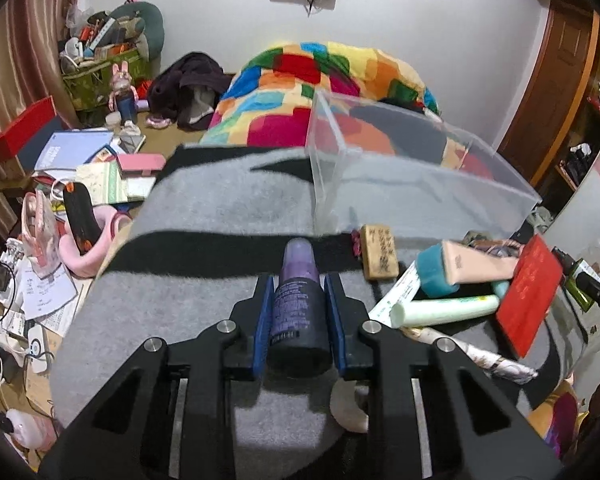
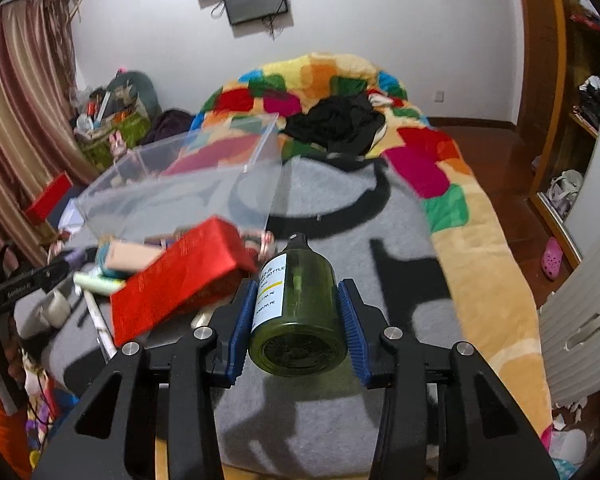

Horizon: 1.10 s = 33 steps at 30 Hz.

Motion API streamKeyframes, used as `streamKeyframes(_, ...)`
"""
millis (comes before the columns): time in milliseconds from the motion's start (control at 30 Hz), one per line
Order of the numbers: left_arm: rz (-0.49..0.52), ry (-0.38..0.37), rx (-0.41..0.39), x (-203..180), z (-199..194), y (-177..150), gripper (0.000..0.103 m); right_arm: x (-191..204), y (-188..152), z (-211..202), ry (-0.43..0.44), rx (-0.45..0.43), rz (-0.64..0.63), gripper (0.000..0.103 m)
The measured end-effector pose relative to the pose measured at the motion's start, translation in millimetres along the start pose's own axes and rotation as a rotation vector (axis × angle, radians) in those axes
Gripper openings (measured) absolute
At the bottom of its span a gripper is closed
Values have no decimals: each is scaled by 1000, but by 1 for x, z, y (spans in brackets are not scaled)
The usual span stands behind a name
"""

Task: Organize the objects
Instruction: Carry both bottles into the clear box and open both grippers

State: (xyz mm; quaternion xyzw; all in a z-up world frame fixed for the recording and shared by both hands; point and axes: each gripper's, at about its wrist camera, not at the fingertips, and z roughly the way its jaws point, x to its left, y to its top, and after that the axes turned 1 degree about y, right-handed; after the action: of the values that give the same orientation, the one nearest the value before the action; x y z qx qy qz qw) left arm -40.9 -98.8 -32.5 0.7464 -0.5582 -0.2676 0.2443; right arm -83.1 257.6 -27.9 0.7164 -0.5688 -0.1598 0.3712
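The left gripper (image 1: 298,300) is clamped on a purple bottle (image 1: 298,304), its blue pads pressed to both sides, while the right gripper (image 2: 298,312) has a green spray bottle (image 2: 296,312) between its pads, seemingly gripped on both sides, though the right-hand contact is hard to make out. Both bottles lie low over the grey blanket (image 1: 220,208), just short of the clear plastic bin (image 1: 400,168), which looks empty. The sorting seems barely begun: the red box (image 2: 180,280), the tubes (image 1: 444,308) and the wooden block (image 1: 380,254) remain heaped beside the bin.
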Motion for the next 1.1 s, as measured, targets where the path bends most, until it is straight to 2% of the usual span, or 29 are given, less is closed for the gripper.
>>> streamKeyframes(300, 4, -32, -111, -8, -30, 30, 25, 20, 37, -10, 69, -95, -36, 38)
streamKeyframes(533, -4, -89, -139, -14, -28, 59, 25, 47, 65, 1, 117, -140, -82, 38)
streamKeyframes(700, -6, -123, -112, -22, -11, 79, 25, 62, 84, 24, 157, -101, -109, 38)
streamKeyframes(900, 23, -125, -48, -36, 18, 92, 25, 73, 102, 65, 202, -2, -114, 38)
streamKeyframes(1100, 65, -122, -5, -53, 38, 94, 25, 83, 107, 100, 196, 92, -143, 38)
